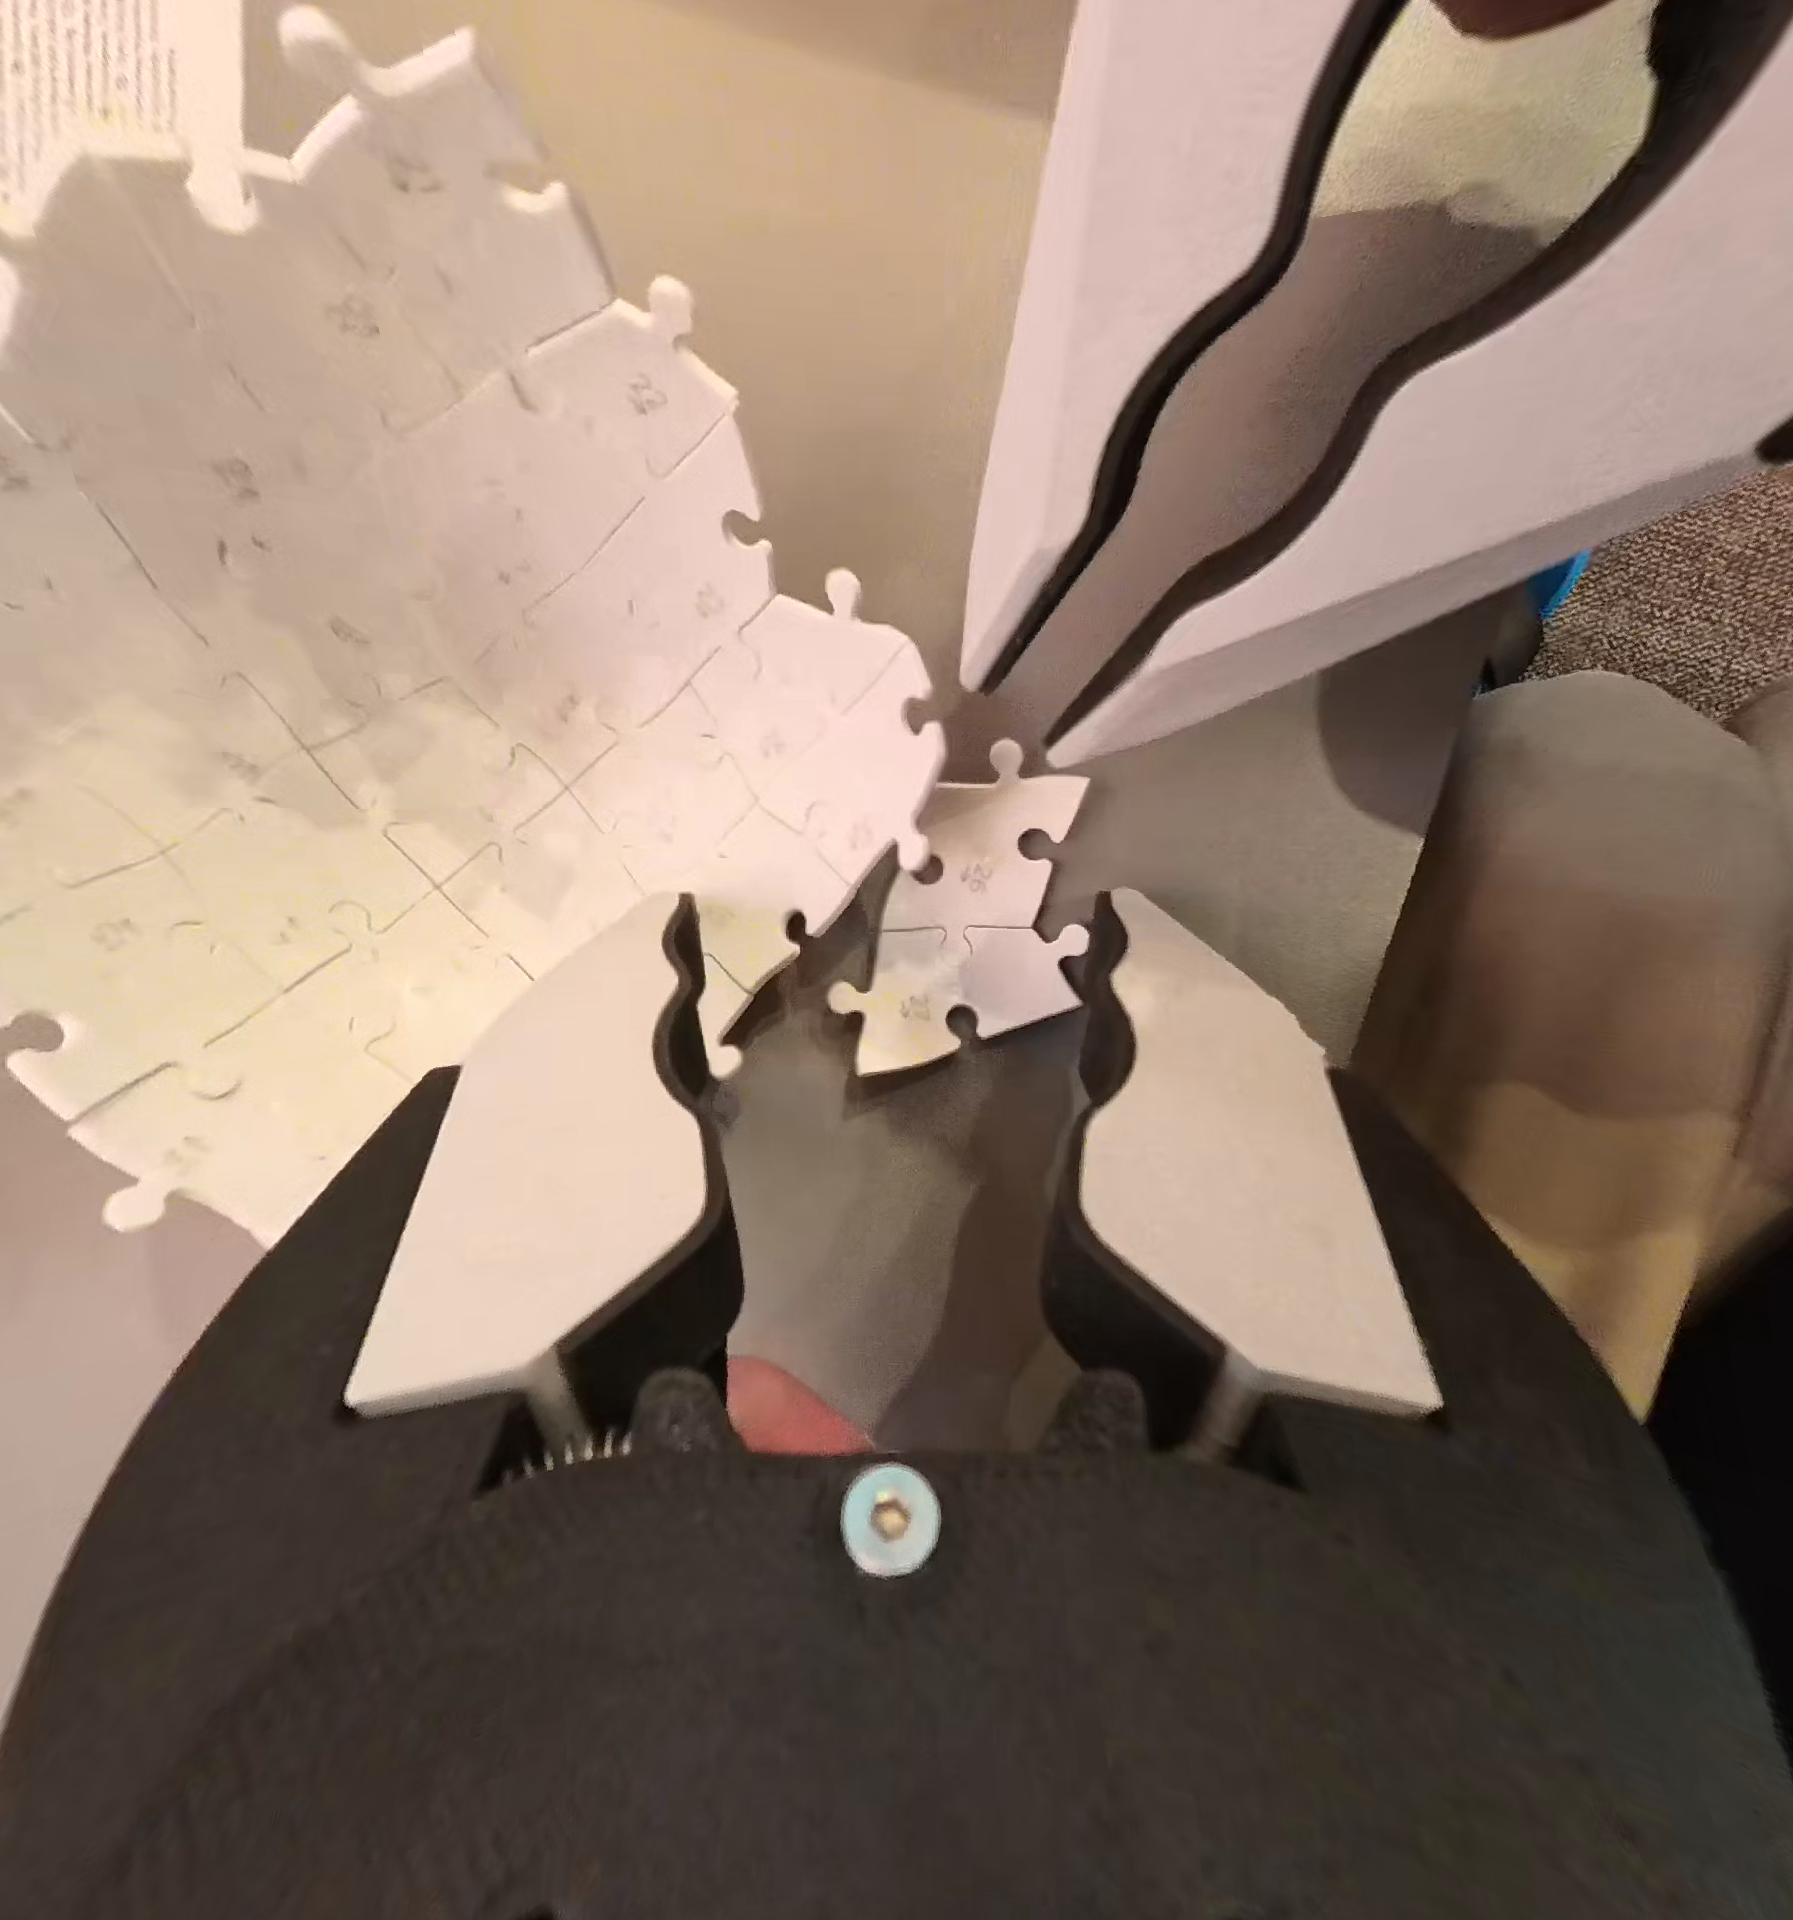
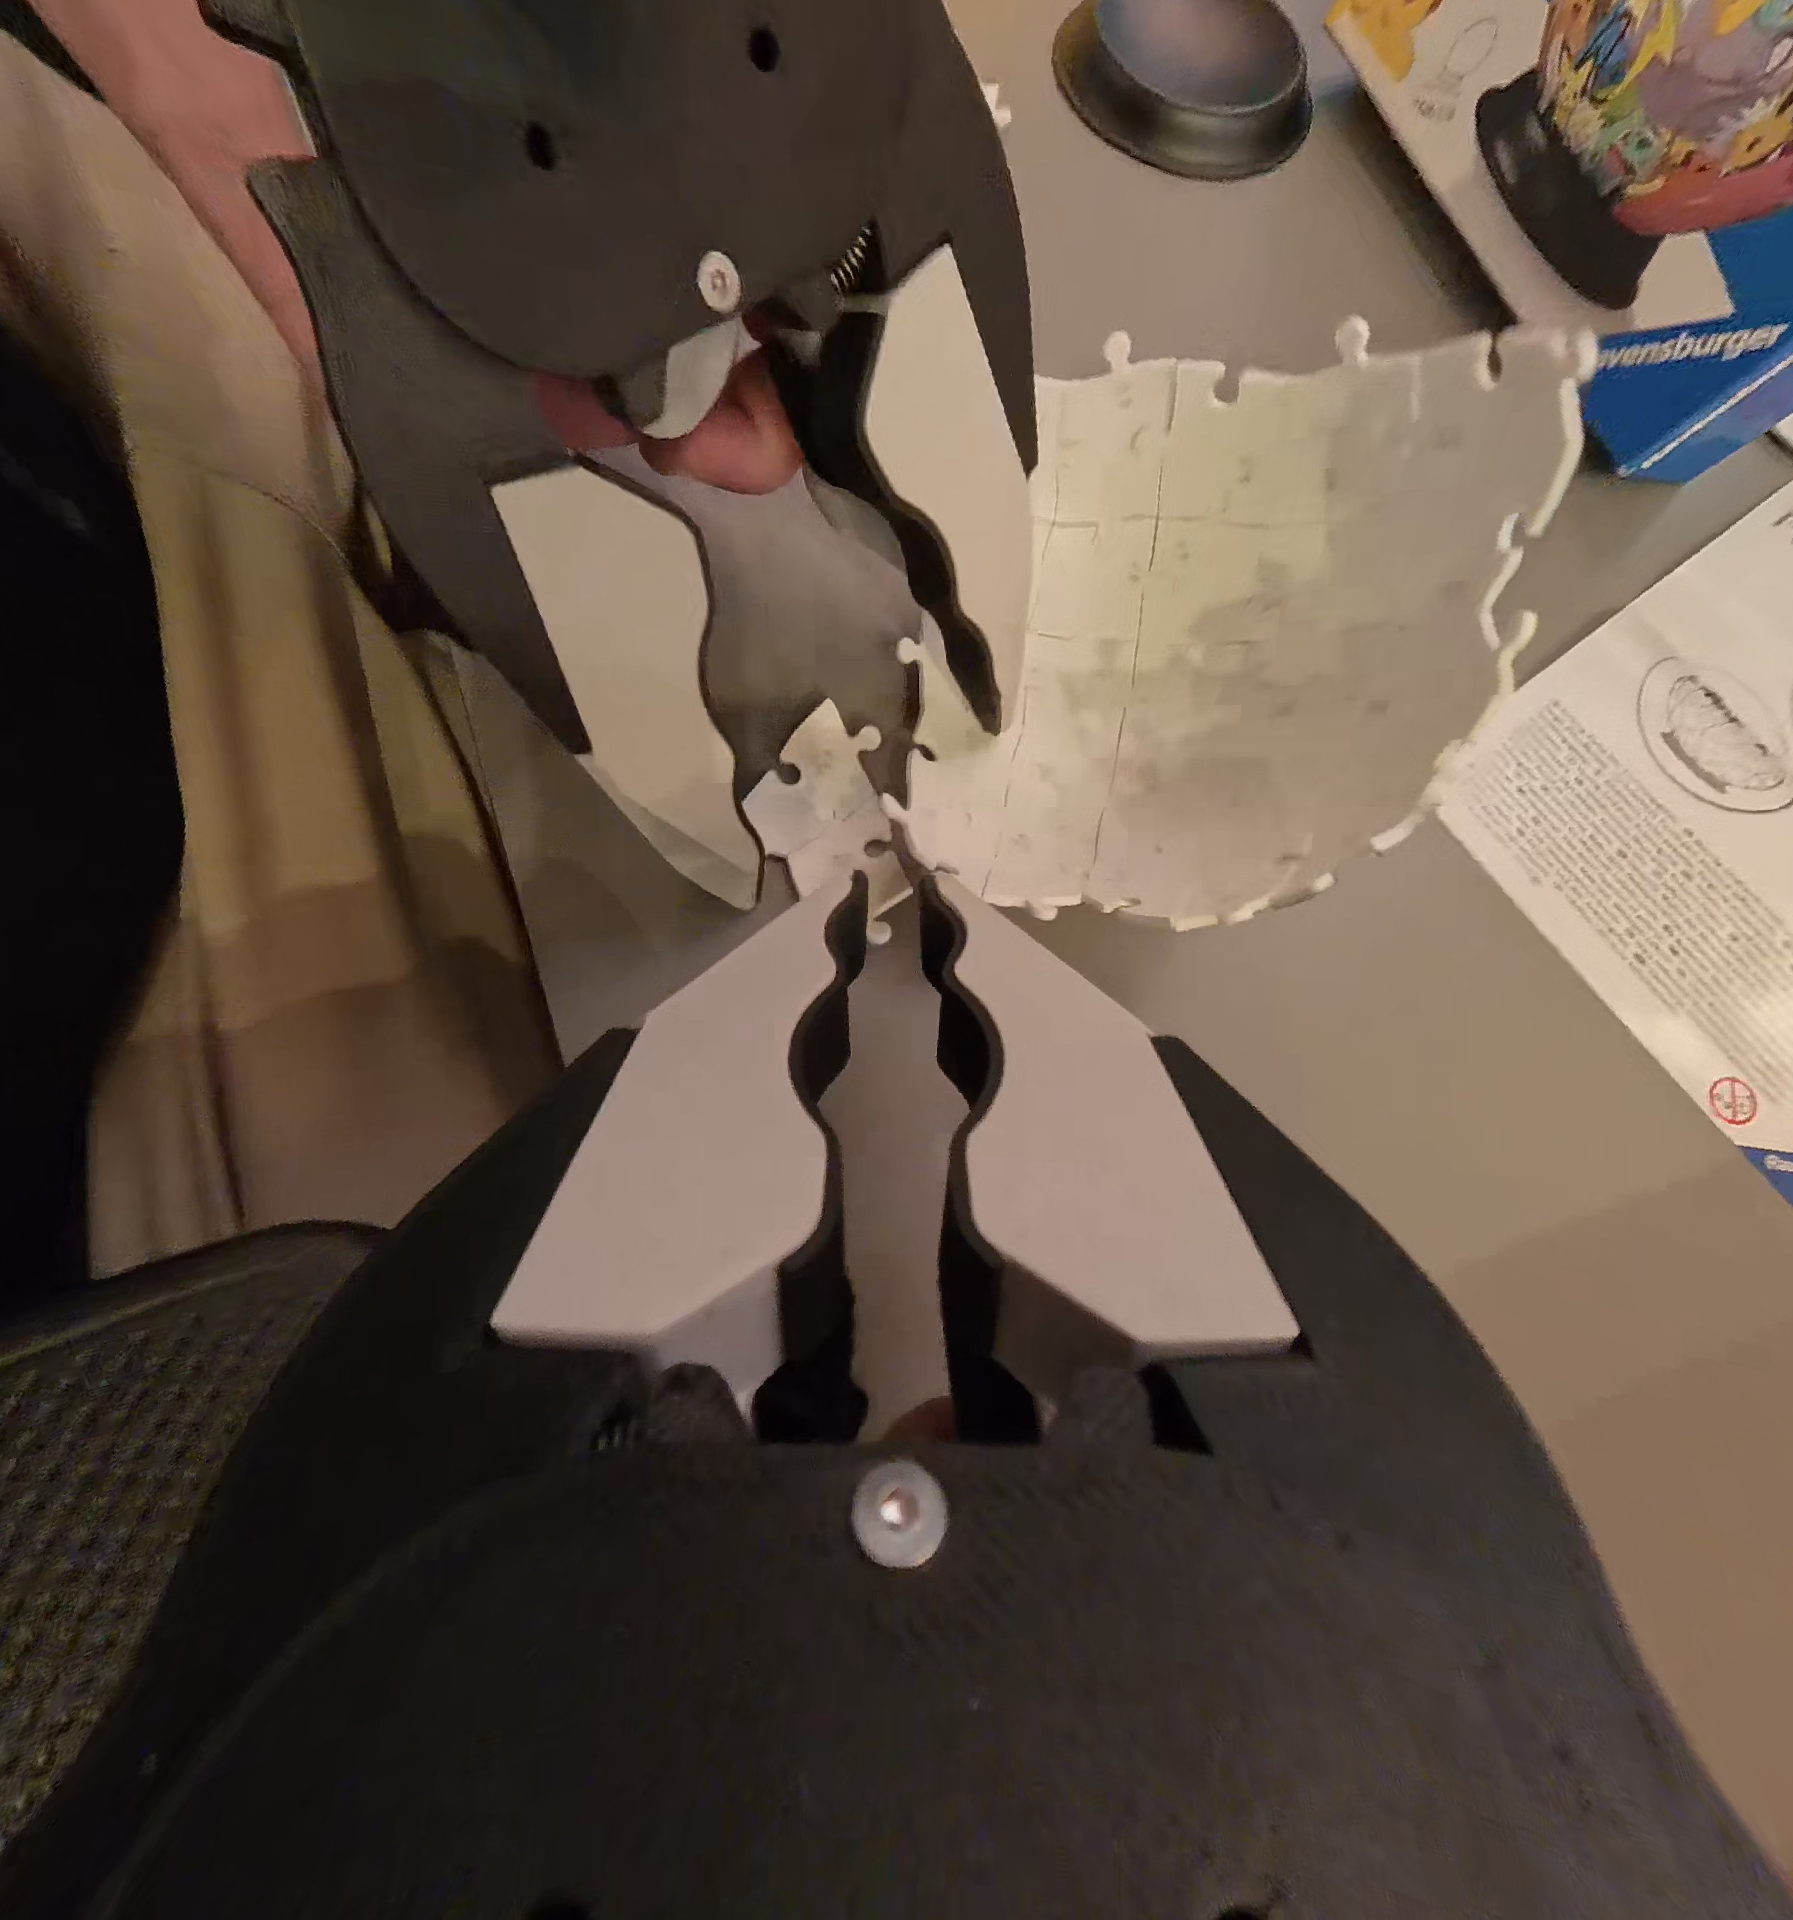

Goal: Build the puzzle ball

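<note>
The half-built puzzle ball is a white curved shell (image 1: 404, 727) of joined pieces, blank side showing; it also shows in the right wrist view (image 2: 1235, 675). A small cluster of joined pieces (image 1: 985, 883) hangs at the shell's edge, also seen in the right wrist view (image 2: 819, 779). My left gripper (image 1: 897, 920) is open, its jaws wide apart around the cluster and the shell's edge; it enters the right wrist view (image 2: 876, 805) from above. My right gripper (image 2: 889, 888) is nearly closed, with a tab of the cluster between its tips; it enters the left wrist view (image 1: 1014, 712) from the upper right.
A grey table (image 2: 1391, 1143) holds a printed instruction sheet (image 2: 1650, 831), a blue puzzle box (image 2: 1702, 384) with a colourful ball picture, and a dark round stand (image 2: 1183, 83). A person's beige clothing (image 2: 248, 623) and a dark woven seat (image 2: 92, 1403) are at the left. My hands' fingertips stand some 4 cm from each other.
</note>
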`<state>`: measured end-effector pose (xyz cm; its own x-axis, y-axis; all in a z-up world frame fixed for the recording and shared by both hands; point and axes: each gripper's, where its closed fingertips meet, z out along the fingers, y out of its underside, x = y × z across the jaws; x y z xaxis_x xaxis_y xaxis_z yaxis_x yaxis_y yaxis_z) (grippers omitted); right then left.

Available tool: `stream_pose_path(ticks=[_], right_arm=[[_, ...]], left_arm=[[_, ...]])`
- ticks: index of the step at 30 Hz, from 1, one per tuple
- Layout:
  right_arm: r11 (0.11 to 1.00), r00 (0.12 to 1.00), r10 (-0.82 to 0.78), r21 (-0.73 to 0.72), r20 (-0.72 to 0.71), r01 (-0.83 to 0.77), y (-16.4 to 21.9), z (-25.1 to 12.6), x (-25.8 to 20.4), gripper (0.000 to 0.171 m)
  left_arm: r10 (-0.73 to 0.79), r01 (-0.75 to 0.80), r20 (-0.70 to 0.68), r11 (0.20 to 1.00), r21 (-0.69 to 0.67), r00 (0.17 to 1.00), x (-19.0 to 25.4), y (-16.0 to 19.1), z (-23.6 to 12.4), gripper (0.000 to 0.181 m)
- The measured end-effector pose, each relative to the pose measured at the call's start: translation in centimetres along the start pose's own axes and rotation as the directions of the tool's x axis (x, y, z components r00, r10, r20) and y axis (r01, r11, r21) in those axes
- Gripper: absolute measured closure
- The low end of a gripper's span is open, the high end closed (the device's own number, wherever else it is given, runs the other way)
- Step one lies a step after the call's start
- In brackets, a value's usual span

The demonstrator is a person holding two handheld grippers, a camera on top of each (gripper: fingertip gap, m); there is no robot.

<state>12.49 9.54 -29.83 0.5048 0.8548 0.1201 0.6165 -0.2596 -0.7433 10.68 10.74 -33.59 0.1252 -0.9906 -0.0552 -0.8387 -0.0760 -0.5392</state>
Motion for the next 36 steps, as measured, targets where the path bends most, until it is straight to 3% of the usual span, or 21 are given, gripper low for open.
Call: stream_pose_path(ticks=[5,8,12,20,36], right_arm=[[0.997,0.998,-0.056,-0.047,-0.039,0.054,0.9,1.1,0.6,0.167],[0.998,0.997,-0.066,-0.016,0.029,0.066,0.1,0.4,-0.2,0.171],[0.997,0.997,-0.070,0.041,-0.044,0.071,-1.9,-0.8,1.9,0.169],[0.995,0.996,-0.088,-0.047,-0.008,0.088,-0.1,1.8,2.7,0.171],[1.000,0.999,-0.020,-0.020,0.033,0.021,1.4,2.7,2.3,0.171]], left_arm=[[0.024,-0.024,0.000,1.000,0.003,1.000,-0.2,-0.3,0.1,0.112],[0.044,-0.044,0.001,0.999,0.008,0.999,-0.2,-0.3,0.1,0.112],[0.041,-0.041,-0.016,0.999,0.014,0.999,-0.2,-0.3,0.2,0.113],[0.061,-0.061,-0.015,0.998,0.025,0.998,-0.2,-0.5,0.2,0.113],[0.252,-0.273,0.142,0.948,0.160,0.957,2.0,-0.7,-3.7,0.129]])
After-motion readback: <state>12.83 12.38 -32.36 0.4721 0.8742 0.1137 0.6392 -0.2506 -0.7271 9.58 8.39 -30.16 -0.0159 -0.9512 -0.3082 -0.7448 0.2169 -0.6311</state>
